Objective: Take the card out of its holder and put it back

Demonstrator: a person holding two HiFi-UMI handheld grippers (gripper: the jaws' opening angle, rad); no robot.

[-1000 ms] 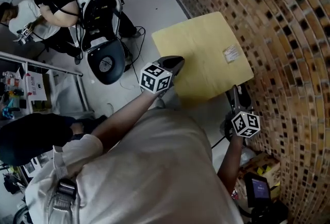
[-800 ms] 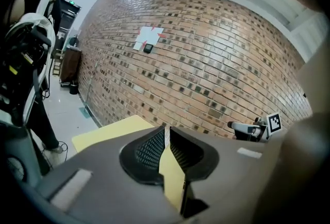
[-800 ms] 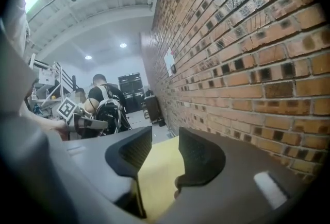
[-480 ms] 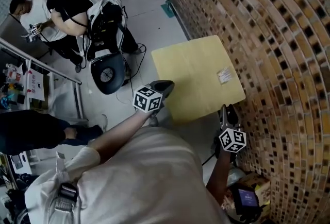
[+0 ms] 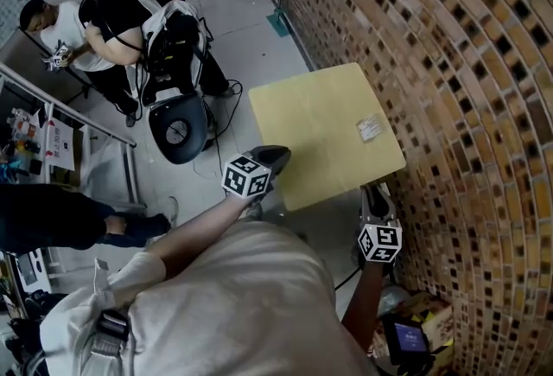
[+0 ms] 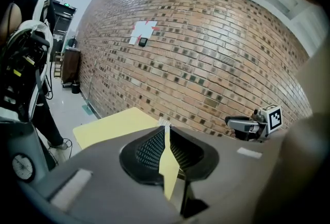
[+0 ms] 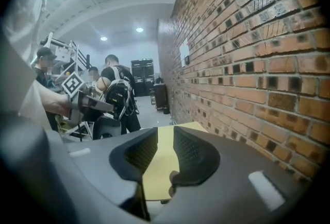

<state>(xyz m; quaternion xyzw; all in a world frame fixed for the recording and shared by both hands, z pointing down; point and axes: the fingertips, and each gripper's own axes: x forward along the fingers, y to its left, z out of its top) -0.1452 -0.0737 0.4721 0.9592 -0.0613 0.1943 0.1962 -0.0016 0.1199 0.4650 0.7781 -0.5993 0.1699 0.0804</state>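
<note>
The card holder lies flat on the yellow worktop, towards the side nearest the brick wall, with neither gripper touching it (whether the card sits inside is too small to tell). The left gripper hangs over the worktop's near edge. Its jaws are drawn together, leaving only a sliver of yellow between them, and they hold nothing. The right gripper sits just off the near corner, close to the wall. Its jaws have just been closing and stand at a moderate gap, with only the worktop showing through. Two people stand by a black chair well behind.
</note>
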